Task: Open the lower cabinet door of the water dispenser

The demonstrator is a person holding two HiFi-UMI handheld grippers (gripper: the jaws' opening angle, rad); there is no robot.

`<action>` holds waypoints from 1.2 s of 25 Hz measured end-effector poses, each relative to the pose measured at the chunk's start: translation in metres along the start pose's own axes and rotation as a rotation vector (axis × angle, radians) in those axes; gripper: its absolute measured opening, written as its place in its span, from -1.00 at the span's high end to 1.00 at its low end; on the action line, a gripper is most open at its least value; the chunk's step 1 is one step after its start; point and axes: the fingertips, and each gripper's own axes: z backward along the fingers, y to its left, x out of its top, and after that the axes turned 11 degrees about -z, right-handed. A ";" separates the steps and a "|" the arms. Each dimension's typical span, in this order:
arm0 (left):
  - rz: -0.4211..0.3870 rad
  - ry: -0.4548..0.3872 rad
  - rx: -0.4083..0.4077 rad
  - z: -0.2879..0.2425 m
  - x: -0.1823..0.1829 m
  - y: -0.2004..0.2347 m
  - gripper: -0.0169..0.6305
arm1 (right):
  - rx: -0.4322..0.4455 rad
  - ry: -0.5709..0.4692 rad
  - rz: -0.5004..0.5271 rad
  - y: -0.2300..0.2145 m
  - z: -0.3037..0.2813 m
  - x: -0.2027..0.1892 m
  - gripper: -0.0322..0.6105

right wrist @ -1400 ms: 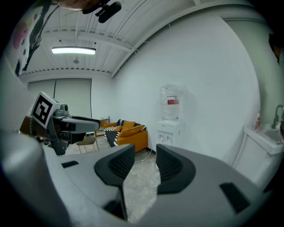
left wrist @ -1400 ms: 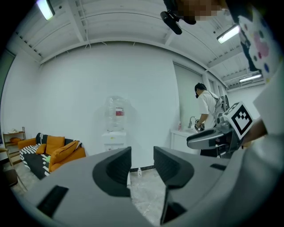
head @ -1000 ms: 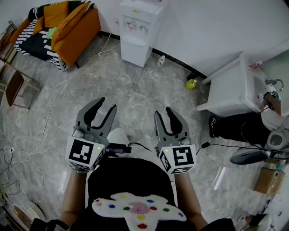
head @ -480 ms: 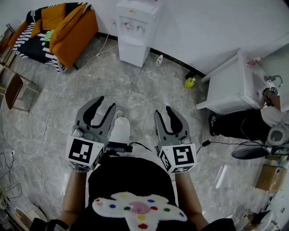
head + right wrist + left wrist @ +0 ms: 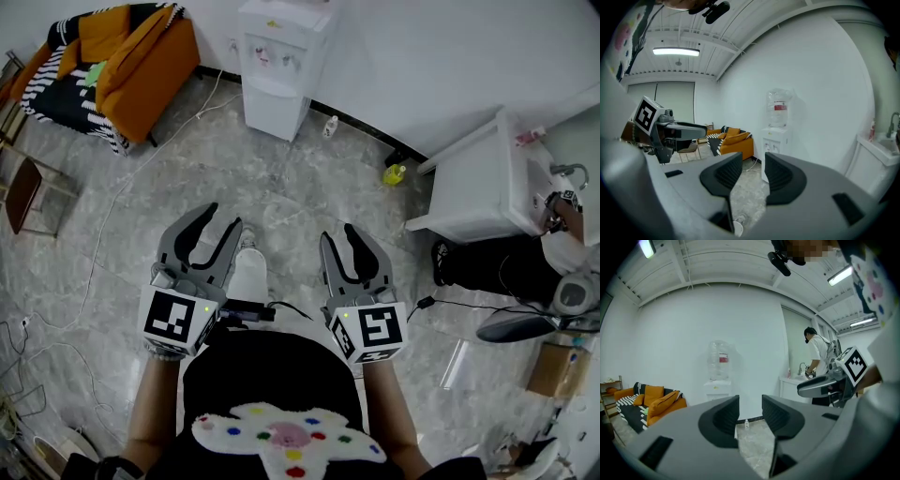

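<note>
Two empty grippers, dispenser well ahead at the wall.
The left gripper [image 5: 222, 217] and right gripper [image 5: 339, 233] hover over the floor [image 5: 281, 187], jaws apart, nothing between them. The white dispenser [image 5: 275, 66] stands against the wall near an orange sofa [image 5: 141, 56]; its lower door looks shut, though it is too far to be sure. Only the gripper views show the clear bottle [image 5: 778, 110] on top.

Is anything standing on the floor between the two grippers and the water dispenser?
Nothing visible does. Bare floor lies between the left gripper, the right gripper and the dispenser. A cable lies left of the dispenser and a small bottle stands right of it, both off the direct path.
</note>
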 end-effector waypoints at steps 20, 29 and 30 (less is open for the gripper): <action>-0.009 -0.028 -0.048 -0.129 0.015 0.128 0.51 | -0.044 0.055 0.008 -0.025 -0.158 0.056 0.49; -0.009 -0.063 -0.067 -0.176 0.024 0.183 0.51 | -0.074 0.057 0.006 -0.032 -0.220 0.080 0.49; -0.010 -0.065 -0.070 -0.180 0.024 0.188 0.51 | -0.076 0.058 0.005 -0.032 -0.226 0.082 0.49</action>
